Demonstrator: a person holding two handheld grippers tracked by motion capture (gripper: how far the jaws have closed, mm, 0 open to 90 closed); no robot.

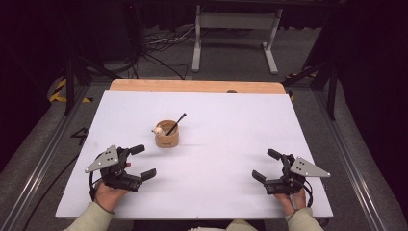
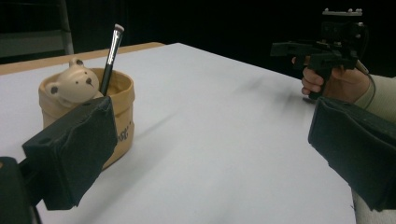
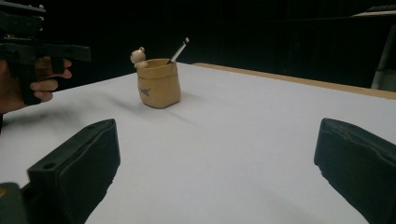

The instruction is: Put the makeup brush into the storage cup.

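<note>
A: From above, where's the pot (image 1: 167, 135)?

B: Ahead of the left gripper (image 1: 143, 162), near it, and well apart from the right gripper (image 1: 266, 165). Both have their jaws spread wide, holding nothing.

A: What does the left gripper view add?

B: A bear figure (image 2: 72, 85) on the pot's rim and a black brush (image 2: 110, 59) leaning inside, just beyond one jaw.

A: And the right gripper view?

B: Small print on the pot's side, too small to read.

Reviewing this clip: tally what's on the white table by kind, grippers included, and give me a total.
Tan bear-decorated holder cup: 1
Black-handled brush standing in the cup: 1
Handheld grippers, both open: 2, the left gripper and the right gripper
Total: 4
</note>
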